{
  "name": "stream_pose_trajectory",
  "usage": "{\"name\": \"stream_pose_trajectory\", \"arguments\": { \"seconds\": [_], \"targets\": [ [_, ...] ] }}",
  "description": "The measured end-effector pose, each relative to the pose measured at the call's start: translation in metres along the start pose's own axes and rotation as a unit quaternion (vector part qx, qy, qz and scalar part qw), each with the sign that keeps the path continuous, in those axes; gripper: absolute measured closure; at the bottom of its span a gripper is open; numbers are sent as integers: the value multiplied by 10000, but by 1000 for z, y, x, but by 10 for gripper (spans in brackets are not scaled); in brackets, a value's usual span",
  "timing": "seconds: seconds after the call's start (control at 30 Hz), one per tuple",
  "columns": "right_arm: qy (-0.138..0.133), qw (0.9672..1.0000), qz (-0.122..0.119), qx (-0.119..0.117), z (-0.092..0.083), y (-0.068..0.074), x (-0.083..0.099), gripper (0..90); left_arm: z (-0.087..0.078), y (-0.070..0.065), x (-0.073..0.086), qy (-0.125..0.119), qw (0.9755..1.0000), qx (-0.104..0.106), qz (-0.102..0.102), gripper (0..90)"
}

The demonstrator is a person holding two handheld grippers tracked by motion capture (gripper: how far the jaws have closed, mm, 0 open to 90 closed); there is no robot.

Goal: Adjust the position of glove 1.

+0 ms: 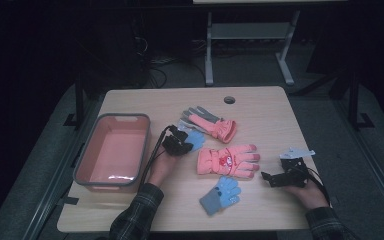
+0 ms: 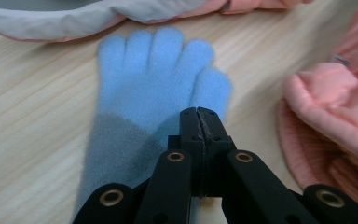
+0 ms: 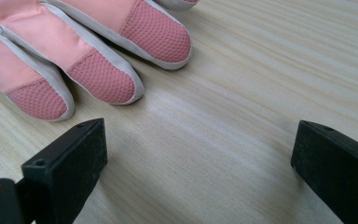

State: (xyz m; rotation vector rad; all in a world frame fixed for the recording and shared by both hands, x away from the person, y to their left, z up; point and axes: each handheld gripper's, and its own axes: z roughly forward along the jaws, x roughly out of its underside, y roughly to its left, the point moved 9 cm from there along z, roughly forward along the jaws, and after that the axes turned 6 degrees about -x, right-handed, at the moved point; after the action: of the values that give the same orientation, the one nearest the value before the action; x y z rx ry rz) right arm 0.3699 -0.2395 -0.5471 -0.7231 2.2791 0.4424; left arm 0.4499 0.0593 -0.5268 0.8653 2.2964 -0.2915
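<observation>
Left gripper view: left claw (image 2: 199,116), jaws closed, pinches the fuzzy blue knit glove (image 2: 158,88) lying mid-bench (image 1: 260,105). Right claw (image 3: 200,158) gapes empty. Next: lift toward the left-hand pink tub (image 1: 87,150).

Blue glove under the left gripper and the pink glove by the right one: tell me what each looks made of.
Blue glove: soft fuzzy knit or fleece, matte, with a grey cuff. Pink glove: smooth padded fabric, probably synthetic; textured mesh-like fingertip patches edged in grey.
</observation>
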Motion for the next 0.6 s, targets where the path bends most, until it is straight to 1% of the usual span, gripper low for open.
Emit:
{"name": "stream_pose_trajectory", "arguments": {
  "seconds": [0.03, 0.13, 0.2, 0.27, 0.3, 0.33, 0.37, 0.47, 0.5, 0.57, 0.6],
  "targets": [
    [-1, 10000, 0, 0, 0, 0, 0, 29, -1, 0, -1, 0, 10000, 10, 63, 885],
    [0, 10000, -5, 1, 0, 0, 0, 29, -4, 4, -5, -89, 9998, -120, 159, 823],
    [1, 10000, -7, 0, 0, 0, 0, 29, -4, 12, -8, -87, 9993, -257, 244, 772],
    [-2, 10000, -3, -1, 0, 0, 0, 29, -4, 19, -11, -128, 9990, -343, 249, 739],
    [-1, 10000, -1, -1, 0, 0, 0, 29, -5, 22, -12, -135, 9990, -365, 231, 703],
    [-1, 10000, -1, -1, 0, 0, 0, 29, -5, 24, -13, -147, 9989, -384, 211, 703],
    [-1, 10000, -1, -1, 0, 0, 0, 29, -5, 26, -13, -153, 9988, -412, 196, 684],
    [-1, 10000, -4, -1, 0, 0, 0, 29, -1, 30, -10, -43, 9990, -425, 143, 635],
    [0, 10000, -4, -1, 0, 0, 0, 29, 3, 29, -6, 93, 9992, -366, 111, 632],
    [0, 10000, -4, -2, 0, 0, 0, 29, 3, 28, -4, 123, 9992, -347, 138, 631],
    [1, 10000, -6, -1, 0, 0, 0, 29, 2, 25, -2, 119, 9993, -329, 133, 631]
  ]
}}
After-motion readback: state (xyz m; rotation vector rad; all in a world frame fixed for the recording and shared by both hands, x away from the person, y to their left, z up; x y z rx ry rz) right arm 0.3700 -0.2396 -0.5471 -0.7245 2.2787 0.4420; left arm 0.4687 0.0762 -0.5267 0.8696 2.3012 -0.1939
